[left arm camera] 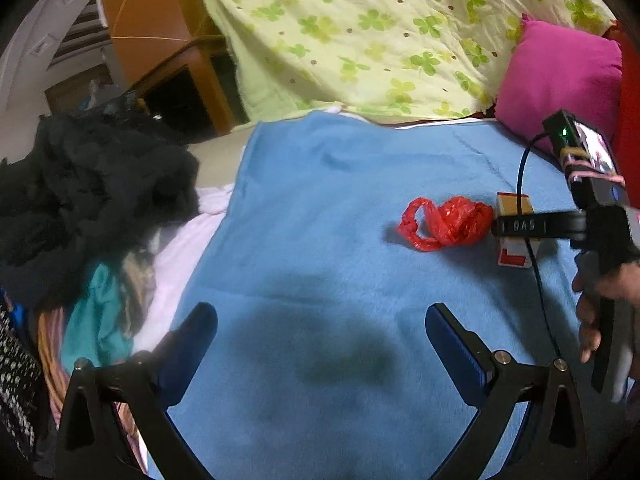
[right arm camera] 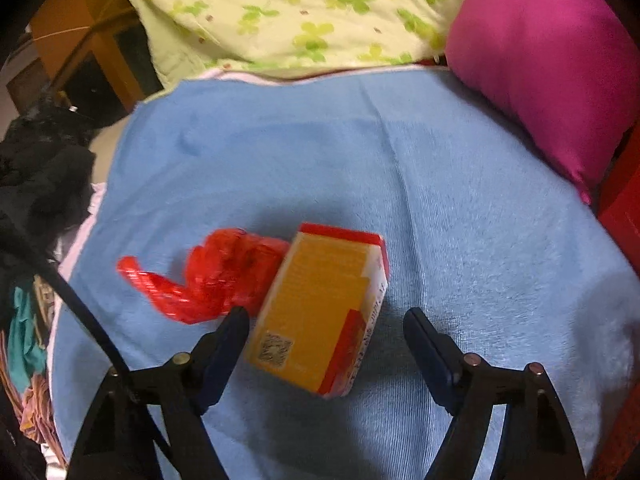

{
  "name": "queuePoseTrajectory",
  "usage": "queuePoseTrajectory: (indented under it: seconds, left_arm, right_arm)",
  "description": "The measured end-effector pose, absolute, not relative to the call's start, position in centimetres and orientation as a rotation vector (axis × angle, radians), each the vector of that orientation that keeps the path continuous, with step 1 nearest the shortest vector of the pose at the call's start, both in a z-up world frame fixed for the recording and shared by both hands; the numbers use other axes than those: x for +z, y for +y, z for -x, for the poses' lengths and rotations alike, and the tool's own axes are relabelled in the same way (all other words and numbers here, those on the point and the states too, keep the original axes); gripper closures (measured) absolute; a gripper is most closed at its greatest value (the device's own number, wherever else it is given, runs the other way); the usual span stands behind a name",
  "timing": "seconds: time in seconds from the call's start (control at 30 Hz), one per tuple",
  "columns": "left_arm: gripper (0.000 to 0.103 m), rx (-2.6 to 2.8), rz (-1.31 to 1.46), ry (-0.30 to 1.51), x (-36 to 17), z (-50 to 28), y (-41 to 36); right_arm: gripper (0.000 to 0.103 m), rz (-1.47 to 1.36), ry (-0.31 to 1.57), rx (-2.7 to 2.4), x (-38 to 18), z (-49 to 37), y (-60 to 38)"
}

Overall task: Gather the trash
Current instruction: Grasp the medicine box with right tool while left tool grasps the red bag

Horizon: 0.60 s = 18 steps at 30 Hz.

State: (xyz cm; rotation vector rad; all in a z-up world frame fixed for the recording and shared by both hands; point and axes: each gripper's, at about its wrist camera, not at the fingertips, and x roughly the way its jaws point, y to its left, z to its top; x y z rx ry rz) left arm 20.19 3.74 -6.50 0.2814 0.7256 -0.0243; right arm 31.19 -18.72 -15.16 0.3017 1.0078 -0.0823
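A crumpled red plastic bag lies on the blue blanket, right of middle. A yellow and red carton lies against its right side. In the right wrist view the carton lies flat between my right gripper's open fingers, with the red bag touching it on the left. My right gripper also shows in the left wrist view, held over the carton. My left gripper is open and empty, low over the blanket, well short of the bag.
A pink pillow lies at the back right, beside a green clover-print quilt. A heap of dark and coloured clothes lies off the blanket's left edge. A wooden cabinet stands at the back left.
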Motion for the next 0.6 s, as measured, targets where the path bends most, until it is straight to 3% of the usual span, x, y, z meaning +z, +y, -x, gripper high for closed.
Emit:
queuePoseTrajectory:
  seconds: [0.03,0.13,0.6]
  left_arm:
    - [0.000,-0.033,-0.285,0.724,-6.5,-20.7,3.5]
    - [0.000,-0.074,-0.308,0.715,-6.8,-22.8,2.1]
    - [0.000,-0.226,-0.328,0.820,-10.1,-32.5,-6.8]
  right_arm:
    - [0.036,-0.310,1.017,-0.078,-15.3,-31.3,-18.9]
    - [0.053,-0.322,1.047,-0.082,-15.9,-31.3,-19.7]
    - [0.054,-0.404,0.963,-0.122,-13.6,-30.4,-25.7]
